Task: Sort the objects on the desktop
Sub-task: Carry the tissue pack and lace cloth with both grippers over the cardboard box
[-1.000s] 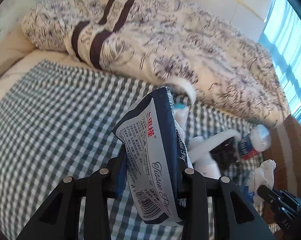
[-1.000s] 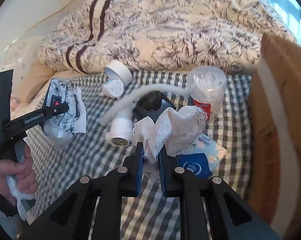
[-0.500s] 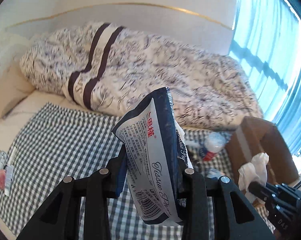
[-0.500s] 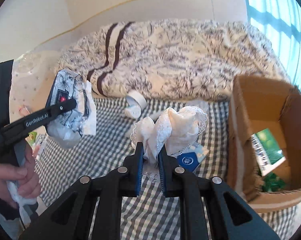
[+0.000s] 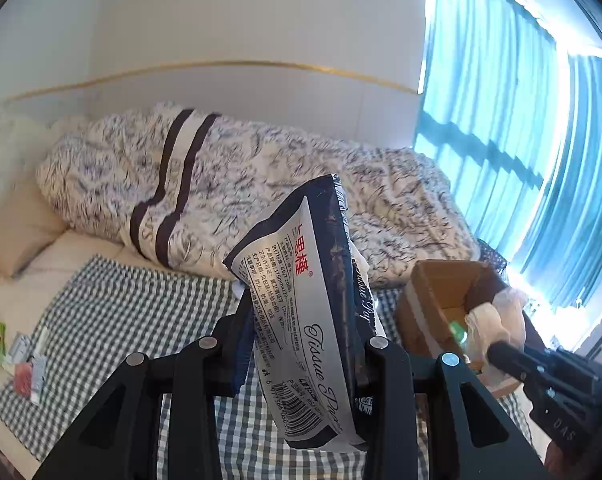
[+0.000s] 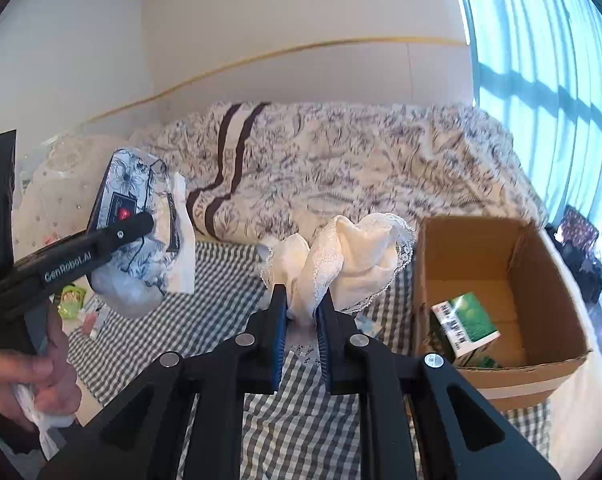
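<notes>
My left gripper point(image 5: 301, 344) is clamped on the tissue pack point(image 5: 305, 312), held above the checked cloth point(image 5: 113, 320). Only my right view shows inside the cardboard box point(image 6: 541, 308), ahead-right of my right gripper point(image 6: 303, 312): a green carton point(image 6: 463, 320) with bare floor beside it. That gripper pinches the lace cloth point(image 6: 353, 256).

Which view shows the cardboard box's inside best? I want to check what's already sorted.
The right wrist view: the cardboard box lies open, showing a green carton inside. The left wrist view shows only its corner, partly hidden.
</notes>
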A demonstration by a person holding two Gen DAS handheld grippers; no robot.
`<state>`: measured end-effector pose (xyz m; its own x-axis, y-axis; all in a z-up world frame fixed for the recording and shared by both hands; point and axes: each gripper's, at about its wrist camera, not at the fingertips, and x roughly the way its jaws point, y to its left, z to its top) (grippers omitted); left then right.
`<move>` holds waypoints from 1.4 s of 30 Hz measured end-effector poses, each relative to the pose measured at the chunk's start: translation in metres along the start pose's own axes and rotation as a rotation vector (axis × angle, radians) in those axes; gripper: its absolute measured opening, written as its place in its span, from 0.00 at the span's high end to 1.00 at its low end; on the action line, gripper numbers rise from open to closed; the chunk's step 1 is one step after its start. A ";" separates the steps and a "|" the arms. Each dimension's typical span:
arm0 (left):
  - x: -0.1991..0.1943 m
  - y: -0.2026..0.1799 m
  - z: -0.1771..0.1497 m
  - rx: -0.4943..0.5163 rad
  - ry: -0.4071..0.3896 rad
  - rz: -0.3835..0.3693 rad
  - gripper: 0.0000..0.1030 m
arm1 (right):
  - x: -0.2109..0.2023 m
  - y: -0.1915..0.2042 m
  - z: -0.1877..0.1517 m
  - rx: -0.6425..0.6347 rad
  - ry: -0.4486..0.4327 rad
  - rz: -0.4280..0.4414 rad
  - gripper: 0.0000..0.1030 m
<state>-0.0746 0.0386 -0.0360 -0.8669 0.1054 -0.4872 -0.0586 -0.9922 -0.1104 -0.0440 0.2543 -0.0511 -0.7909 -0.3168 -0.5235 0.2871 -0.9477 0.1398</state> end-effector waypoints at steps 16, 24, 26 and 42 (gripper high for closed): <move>-0.064 -0.046 0.026 0.055 -0.091 -0.077 0.65 | -0.083 -0.006 0.022 -0.011 -0.139 -0.071 0.87; -0.066 -0.080 0.034 0.088 -0.116 -0.116 0.65 | -0.118 -0.026 0.029 -0.031 -0.187 -0.128 0.87; -0.063 -0.090 0.035 0.096 -0.116 -0.125 0.65 | -0.122 -0.035 0.030 -0.020 -0.185 -0.137 0.87; -0.007 -0.175 0.026 0.161 -0.038 -0.212 0.65 | -0.119 -0.136 0.020 0.085 -0.141 -0.226 0.87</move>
<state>-0.0713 0.2098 0.0087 -0.8445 0.3127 -0.4347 -0.3162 -0.9464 -0.0664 -0.0001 0.4203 0.0085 -0.8989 -0.0938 -0.4279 0.0533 -0.9930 0.1058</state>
